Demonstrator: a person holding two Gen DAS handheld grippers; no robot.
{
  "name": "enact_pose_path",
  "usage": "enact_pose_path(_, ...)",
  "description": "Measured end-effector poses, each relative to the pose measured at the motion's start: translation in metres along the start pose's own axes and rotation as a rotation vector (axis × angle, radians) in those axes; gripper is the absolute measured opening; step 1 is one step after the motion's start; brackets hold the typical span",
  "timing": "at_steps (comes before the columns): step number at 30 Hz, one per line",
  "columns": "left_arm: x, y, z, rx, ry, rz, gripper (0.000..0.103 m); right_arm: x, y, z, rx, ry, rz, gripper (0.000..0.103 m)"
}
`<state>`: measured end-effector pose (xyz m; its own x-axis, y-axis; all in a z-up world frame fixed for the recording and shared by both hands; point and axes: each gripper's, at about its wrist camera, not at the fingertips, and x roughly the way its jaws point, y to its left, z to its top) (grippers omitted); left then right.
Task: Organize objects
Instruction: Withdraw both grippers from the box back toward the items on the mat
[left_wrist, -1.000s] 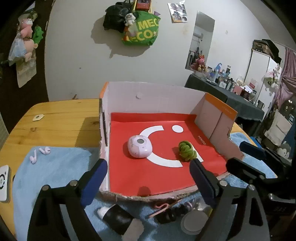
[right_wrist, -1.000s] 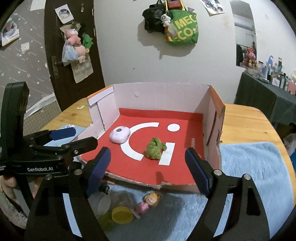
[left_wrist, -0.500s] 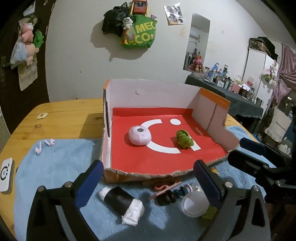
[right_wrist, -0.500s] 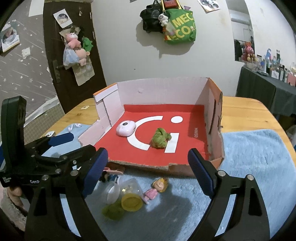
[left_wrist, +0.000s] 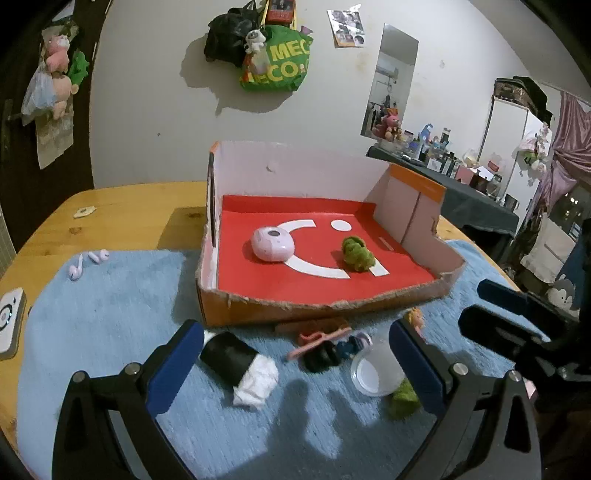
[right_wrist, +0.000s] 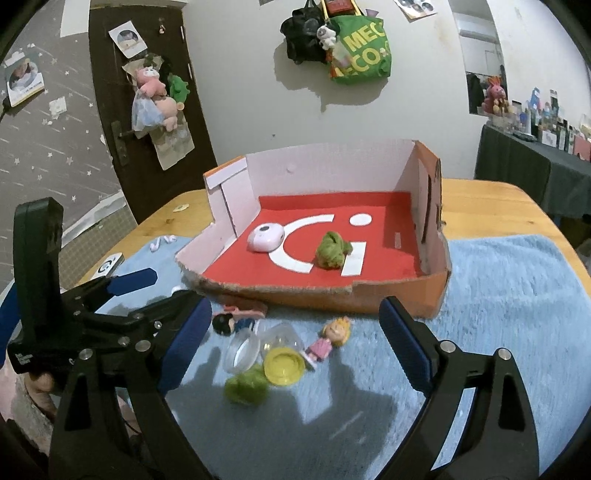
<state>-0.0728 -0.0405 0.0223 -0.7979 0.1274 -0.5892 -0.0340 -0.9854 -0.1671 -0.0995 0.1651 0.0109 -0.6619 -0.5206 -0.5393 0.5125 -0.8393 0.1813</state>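
Note:
An open cardboard box (left_wrist: 258, 314) with a red floor holds a pink round device (left_wrist: 272, 244) and a green plush (left_wrist: 356, 254). In front of it on the blue mat lie a black roll with white tissue (left_wrist: 236, 363), a pink clip (left_wrist: 317, 338), a clear cup (right_wrist: 242, 350), a yellow lid (right_wrist: 284, 365), a blonde doll (right_wrist: 330, 338) and a green fuzzy lump (right_wrist: 245, 386). My left gripper (left_wrist: 295, 331) is open and empty above the roll and clip. My right gripper (right_wrist: 293, 308) hovers over the cup and doll, jaws opening, nothing between them.
Two earbuds (left_wrist: 86, 262) lie on the mat's far left, a white device (left_wrist: 9, 321) at the wooden table's (left_wrist: 122, 210) left edge. The blue mat (right_wrist: 509, 295) stretches bare to the right of the box. Each gripper shows in the other's view.
Both grippers have drawn back from the box toward the near edge, and their jaws have widened. The small items in front of the box have come into full view.

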Motion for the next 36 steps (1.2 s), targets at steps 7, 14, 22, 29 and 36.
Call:
enact_pose_path(7, -0.005, -0.003, -0.012, 0.002, 0.019, -0.005, 0.102, -0.002, -0.001, -0.02, 0.017, 0.035, -0.006, 0.093)
enact_pose_path(14, -0.006, -0.004, -0.024, 0.001, 0.043, 0.006, 0.102, -0.003, 0.002, -0.036, 0.005, 0.07, -0.007, 0.093)
enact_pose_path(22, -0.001, 0.003, -0.032, -0.018, 0.075, 0.033, 0.102, 0.0, 0.008, -0.049, -0.025, 0.109, 0.007, 0.093)
enact_pose_path(29, 0.003, 0.007, -0.033, -0.014, 0.082, 0.053, 0.102, 0.005, 0.014, -0.055, -0.046, 0.136, 0.028, 0.081)
enact_pose_path(36, 0.008, 0.013, -0.03, 0.019, 0.079, 0.073, 0.091, 0.016, 0.021, -0.058, -0.058, 0.174, 0.069, 0.058)
